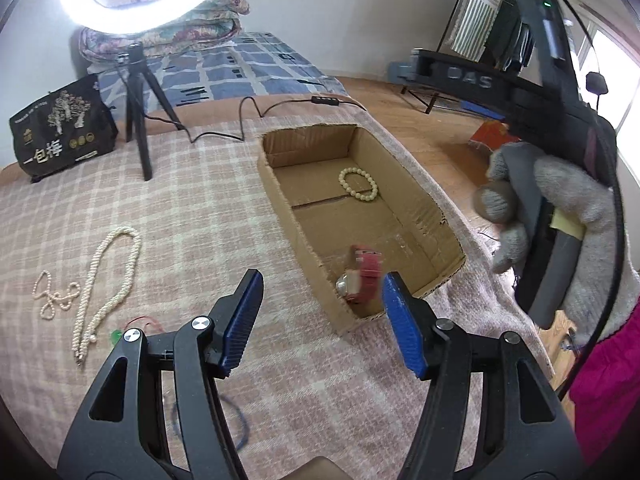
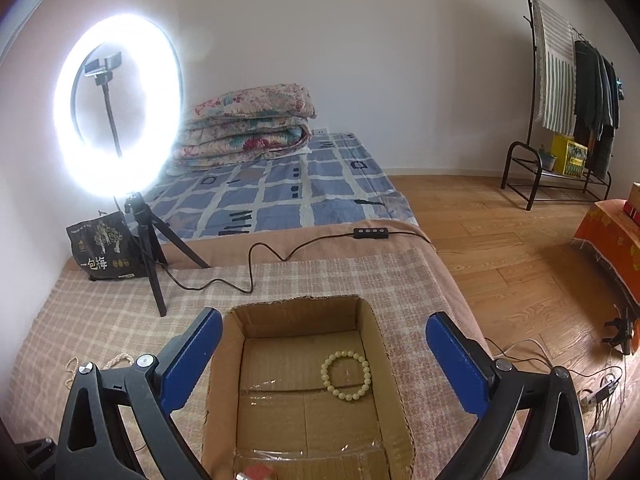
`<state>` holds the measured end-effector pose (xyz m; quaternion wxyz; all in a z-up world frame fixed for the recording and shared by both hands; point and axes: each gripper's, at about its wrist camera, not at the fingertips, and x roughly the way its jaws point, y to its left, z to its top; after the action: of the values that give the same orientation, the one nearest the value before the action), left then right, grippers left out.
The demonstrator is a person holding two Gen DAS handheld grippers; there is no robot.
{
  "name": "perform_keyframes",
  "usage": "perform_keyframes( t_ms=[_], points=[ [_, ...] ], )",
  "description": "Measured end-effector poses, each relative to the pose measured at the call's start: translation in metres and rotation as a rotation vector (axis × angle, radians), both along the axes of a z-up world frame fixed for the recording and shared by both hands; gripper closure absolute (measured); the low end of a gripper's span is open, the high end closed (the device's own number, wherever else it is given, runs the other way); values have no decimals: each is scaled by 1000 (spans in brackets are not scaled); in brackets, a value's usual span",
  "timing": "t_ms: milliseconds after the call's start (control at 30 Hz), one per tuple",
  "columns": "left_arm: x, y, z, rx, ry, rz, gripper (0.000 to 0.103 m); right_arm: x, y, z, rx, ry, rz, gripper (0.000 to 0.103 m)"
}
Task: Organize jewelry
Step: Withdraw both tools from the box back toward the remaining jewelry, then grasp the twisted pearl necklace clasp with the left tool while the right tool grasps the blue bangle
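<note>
An open cardboard box (image 1: pixel 416 184) (image 2: pixel 224 360) lies on the checked blanket. Inside it rest a cream bead bracelet (image 1: pixel 358 184) (image 2: pixel 346 376) toward the far end and a red-strapped watch (image 1: pixel 362 278) at the near end; the right wrist view shows only a sliver of the watch (image 2: pixel 256 473). A long pearl necklace (image 1: pixel 105 284) and a smaller pearl strand (image 1: pixel 54 295) lie on the blanket to the left of the box. My left gripper (image 1: pixel 322 292) stands open just before the box's near corner, nothing between its pads. My right gripper (image 2: pixel 324 334) hangs wide open and empty above the box, held by a grey-gloved hand (image 1: pixel 560 216).
A lit ring light on a black tripod (image 1: pixel 136 112) (image 2: pixel 148 248) and a black snack bag (image 1: pixel 60 128) stand at the blanket's far left, with a cable (image 2: pixel 248 272) trailing behind the box. A small green and red trinket (image 1: pixel 120 334) lies near the necklace. Wooden floor drops off to the right.
</note>
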<state>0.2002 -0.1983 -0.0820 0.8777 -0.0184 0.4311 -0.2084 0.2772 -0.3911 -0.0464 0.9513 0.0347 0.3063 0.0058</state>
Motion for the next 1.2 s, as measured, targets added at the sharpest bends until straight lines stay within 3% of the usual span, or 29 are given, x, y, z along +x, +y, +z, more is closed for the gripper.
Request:
perform_keyframes(
  t_ms=[300,633,933,1200],
  points=[
    [-21,72,13,33,-28,85,39,-59,7,26,37,-42,7,0],
    [-31,165,26,39,-59,218,35,-120,45,27,46,-54,90,0],
    [-35,209,7,96,-31,266,31,-163,106,-5,-13,-52,246,0],
    [-32,233,-13,72,27,287,31,-174,157,-55,-107,53,395,3]
  ],
)
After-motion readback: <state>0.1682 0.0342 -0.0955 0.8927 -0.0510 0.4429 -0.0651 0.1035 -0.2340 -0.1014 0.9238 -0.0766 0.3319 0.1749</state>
